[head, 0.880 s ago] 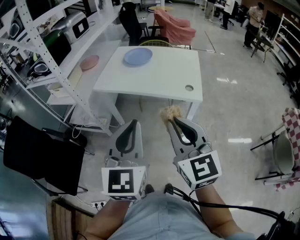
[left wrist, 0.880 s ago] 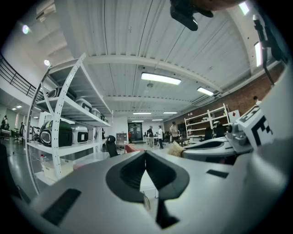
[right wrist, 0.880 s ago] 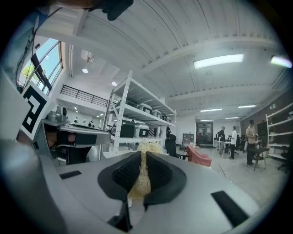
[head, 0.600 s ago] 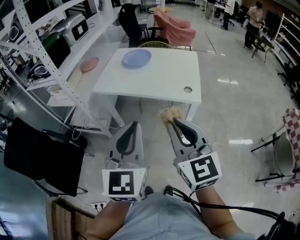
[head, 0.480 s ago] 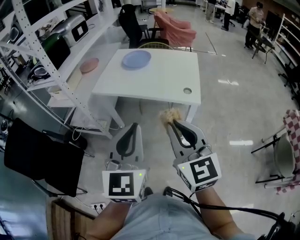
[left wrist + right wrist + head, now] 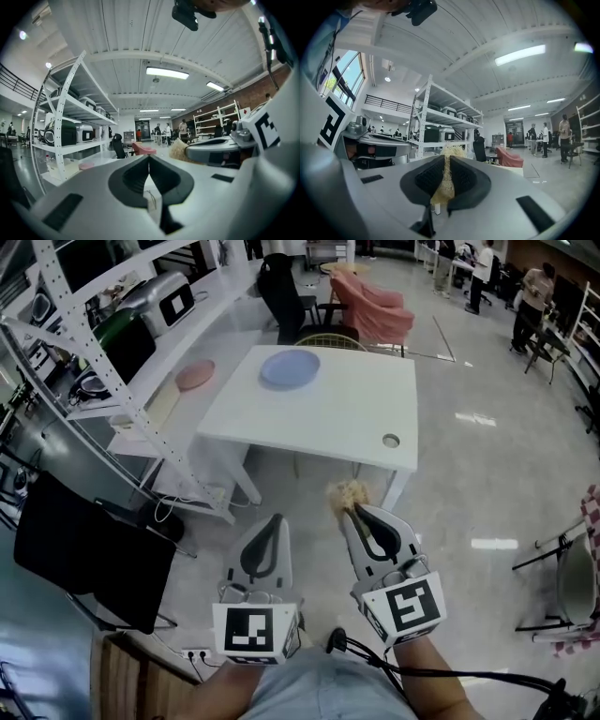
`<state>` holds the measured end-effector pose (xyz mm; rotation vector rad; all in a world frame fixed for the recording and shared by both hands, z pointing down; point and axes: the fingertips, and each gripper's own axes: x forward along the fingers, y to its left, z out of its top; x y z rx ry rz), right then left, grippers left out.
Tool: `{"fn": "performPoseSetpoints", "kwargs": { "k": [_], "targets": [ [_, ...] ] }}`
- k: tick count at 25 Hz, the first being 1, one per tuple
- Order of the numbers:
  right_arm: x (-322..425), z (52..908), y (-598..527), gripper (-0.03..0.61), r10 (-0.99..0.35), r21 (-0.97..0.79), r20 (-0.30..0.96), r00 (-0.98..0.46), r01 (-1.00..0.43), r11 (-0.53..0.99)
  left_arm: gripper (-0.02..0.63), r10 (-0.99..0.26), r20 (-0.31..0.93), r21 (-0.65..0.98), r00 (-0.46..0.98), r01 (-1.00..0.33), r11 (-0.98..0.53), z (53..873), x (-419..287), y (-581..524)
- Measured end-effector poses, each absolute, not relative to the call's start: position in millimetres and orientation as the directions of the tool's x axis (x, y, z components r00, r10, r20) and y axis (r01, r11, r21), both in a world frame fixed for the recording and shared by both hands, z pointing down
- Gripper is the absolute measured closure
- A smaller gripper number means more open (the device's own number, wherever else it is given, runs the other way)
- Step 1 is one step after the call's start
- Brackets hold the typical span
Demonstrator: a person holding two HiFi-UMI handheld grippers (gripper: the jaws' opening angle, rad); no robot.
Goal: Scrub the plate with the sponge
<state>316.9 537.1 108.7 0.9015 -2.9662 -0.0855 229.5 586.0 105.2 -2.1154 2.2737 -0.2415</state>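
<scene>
- The right hand-held gripper [image 6: 352,512] is clamped on the sponge [image 6: 446,183]. Its own view shows the two dark pads pressed in on a straw-coloured, fibrous wad, with a tuft poking out past the tips.
- The left hand-held gripper [image 6: 271,525] is closed and carries nothing. Its own view shows the pads meeting at the tips, with only a bare slit behind them.
- The pale blue plate [image 6: 290,367] lies well ahead of both hand-held grippers, on the far part of the white table [image 6: 328,418]. It is roughly straight ahead of the left one and ahead-left of the right one. Neither is near it, so scrubbing has not begun.
- A pink dish [image 6: 195,375] sits further to the left of the left hand-held gripper, off the table, and looks like no part of the job.
- The sponge looks light, soft and springy, and the jaws have squeezed it thin. It should give under pressure, so the free tuft beyond the tips is the working end.
- The plate looks stiff, smooth and shallow, and probably light, so it is likely to skate on the slick table top when rubbed. Its rim is the only part to pinch, and the near edge would suit the empty left hand-held gripper.
- Only the head view shows the plate, the table and the gap between them and the hand-held grippers. I cannot pick the plate out in either gripper view, since both look level across the room.
- Only the gripper views settle how the jaws stand. From above, just the tuft shows.
- The left gripper view also catches the right hand-held gripper and its tuft just to its right.
</scene>
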Motion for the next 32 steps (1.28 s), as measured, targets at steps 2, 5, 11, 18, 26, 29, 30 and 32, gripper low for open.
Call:
{"fn": "performPoseSetpoints", "kwargs": {
  "k": [2, 5, 11, 18, 26, 29, 30, 32],
  "targets": [
    [307, 115, 533, 0.537, -0.549, 0.057, 0.039, -0.835, -0.546, 0.836, 0.6, -0.992, 0.094, -0.12, -0.09, -0.99, 0.078, 107, 219, 581],
    [289, 124, 519, 0.537, -0.544, 0.053, 0.058, -0.837, -0.542, 0.839, 0.6, -0.989, 0.108, -0.09, -0.097, -0.992, 0.088, 113, 199, 567],
    [231, 131, 476, 0.537, -0.546, 0.042, 0.072, -0.834, -0.545, 0.838, 0.6, -0.991, 0.114, -0.095, -0.072, -0.994, 0.062, 119, 144, 522],
    [146, 122, 427, 0.537, -0.54, 0.057, 0.062, -0.84, -0.537, 0.842, 0.6, -0.991, 0.116, -0.064, -0.073, -0.996, 0.066, 114, 67, 474],
    [85, 101, 386, 0.537, -0.566, 0.105, 0.028, -0.824, -0.561, 0.821, 0.6, -0.998, 0.047, -0.067, -0.039, -0.997, 0.035, 94, 4, 428],
    [74, 98, 376, 0.537, -0.579, 0.122, 0.021, -0.815, -0.573, 0.811, 0.6, -0.999, 0.024, -0.083, -0.024, -0.996, 0.022, 93, -10, 415],
    [73, 97, 373, 0.537, -0.585, 0.125, 0.021, -0.811, -0.578, 0.806, 0.6, -1.0, 0.021, -0.086, -0.018, -0.996, 0.016, 93, -13, 410],
    [73, 99, 365, 0.537, -0.6, 0.123, 0.026, -0.8, -0.593, 0.796, 0.6, -1.0, 0.026, -0.081, 0.0, -0.997, -0.002, 97, -14, 402]
  ]
}}
